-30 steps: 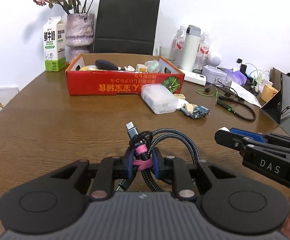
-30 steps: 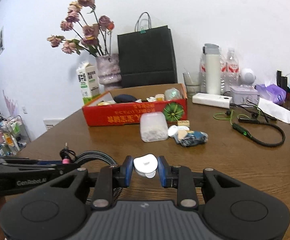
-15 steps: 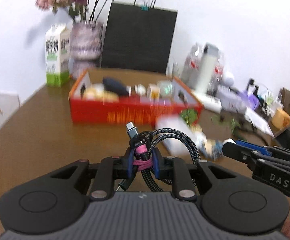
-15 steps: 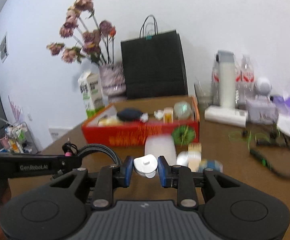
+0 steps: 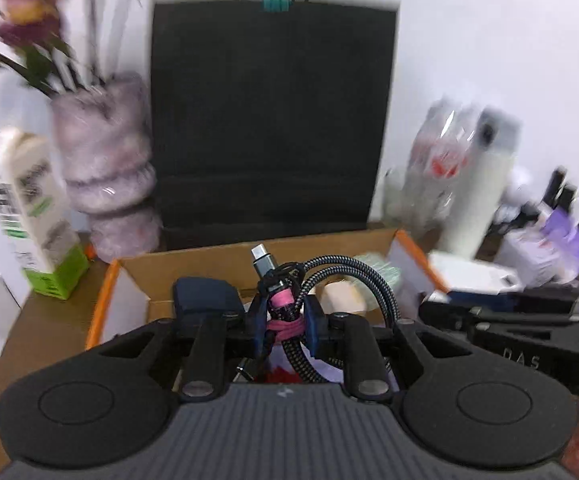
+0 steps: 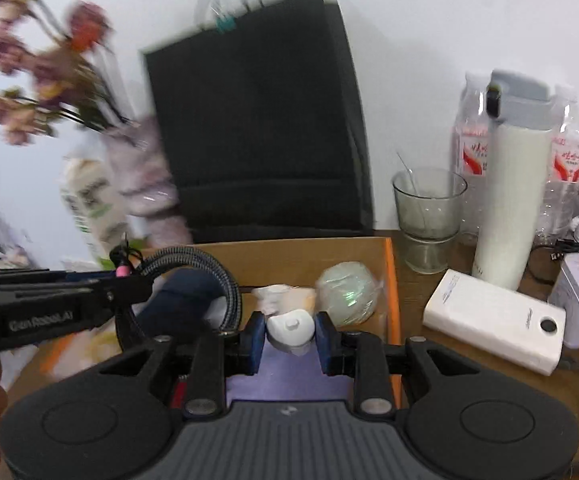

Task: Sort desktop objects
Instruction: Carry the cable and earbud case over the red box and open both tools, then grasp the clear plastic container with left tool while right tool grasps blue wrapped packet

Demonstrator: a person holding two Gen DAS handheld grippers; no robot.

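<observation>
A black paper bag (image 5: 269,120) stood well beyond both sets of fingers, against the wall. Just ahead of the fingers lay an open cardboard box (image 6: 389,280) with orange edges, on the brown table (image 6: 449,360). A tall white flask (image 6: 509,208) stood beyond and to the right of the right fingers, a white power bank (image 6: 493,320) nearer on that side. The left gripper (image 5: 283,326) was clenched on a coiled braided cable (image 5: 353,280) bound with a pink band, its plug pointing up, held over the box. The right gripper (image 6: 289,338) was clamped on a small white plastic piece (image 6: 291,326), also over the box, with a pale green ball (image 6: 347,292) just past its right finger.
</observation>
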